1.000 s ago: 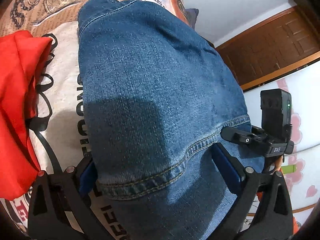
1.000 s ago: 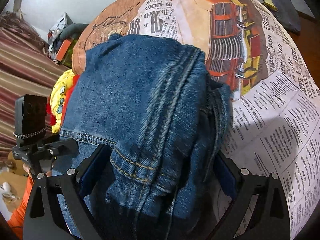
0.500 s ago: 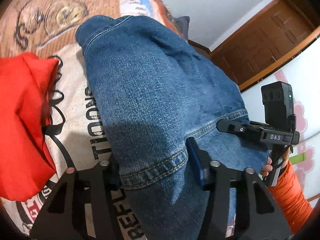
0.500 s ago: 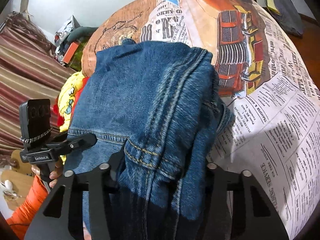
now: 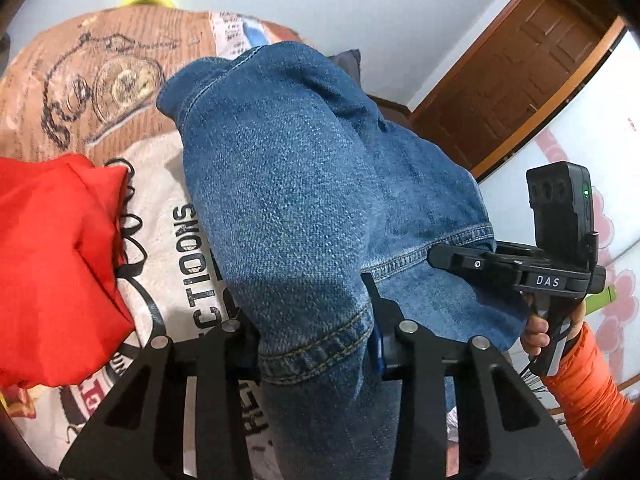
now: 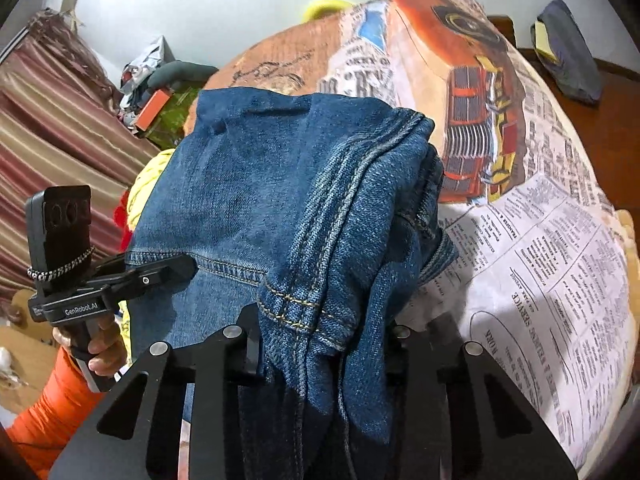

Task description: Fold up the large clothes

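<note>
Both tongs, left (image 5: pixel 316 336) and right (image 6: pixel 320 340), were clamped on the jeans' (image 5: pixel 304 200) hem, lifted off the bed (image 6: pixel 540 260). Mid-fold, I'd say; next, carry the hem across evenly.

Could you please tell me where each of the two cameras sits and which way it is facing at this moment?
Left wrist: on the left gripper, looking along its fingers at the jeans, red cloth alongside; the right gripper and orange sleeve show.
Right wrist: on the right gripper, facing the jeans over the printed bedspread; the left gripper shows.
Shared: jeans, bedspread, each other's gripper.
</note>
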The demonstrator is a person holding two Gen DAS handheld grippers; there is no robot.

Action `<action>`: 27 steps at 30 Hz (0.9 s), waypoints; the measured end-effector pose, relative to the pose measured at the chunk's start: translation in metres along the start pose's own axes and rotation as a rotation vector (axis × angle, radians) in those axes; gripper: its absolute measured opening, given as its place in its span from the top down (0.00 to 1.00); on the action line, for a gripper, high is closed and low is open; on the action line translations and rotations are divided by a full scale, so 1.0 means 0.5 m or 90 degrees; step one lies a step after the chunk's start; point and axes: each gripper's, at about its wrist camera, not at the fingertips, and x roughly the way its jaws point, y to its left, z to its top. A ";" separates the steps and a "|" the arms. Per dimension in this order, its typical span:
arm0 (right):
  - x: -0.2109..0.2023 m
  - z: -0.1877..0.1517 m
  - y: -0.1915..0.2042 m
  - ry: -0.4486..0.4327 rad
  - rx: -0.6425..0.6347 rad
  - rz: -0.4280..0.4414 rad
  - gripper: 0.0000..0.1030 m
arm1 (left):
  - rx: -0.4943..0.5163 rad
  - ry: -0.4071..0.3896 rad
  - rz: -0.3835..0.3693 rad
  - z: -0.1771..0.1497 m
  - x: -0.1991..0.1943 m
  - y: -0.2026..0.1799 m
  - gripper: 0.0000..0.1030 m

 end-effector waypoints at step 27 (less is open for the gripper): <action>0.086 0.098 0.293 -0.031 -0.090 0.002 0.70 | -0.012 -0.105 0.023 0.019 -0.329 0.217 0.64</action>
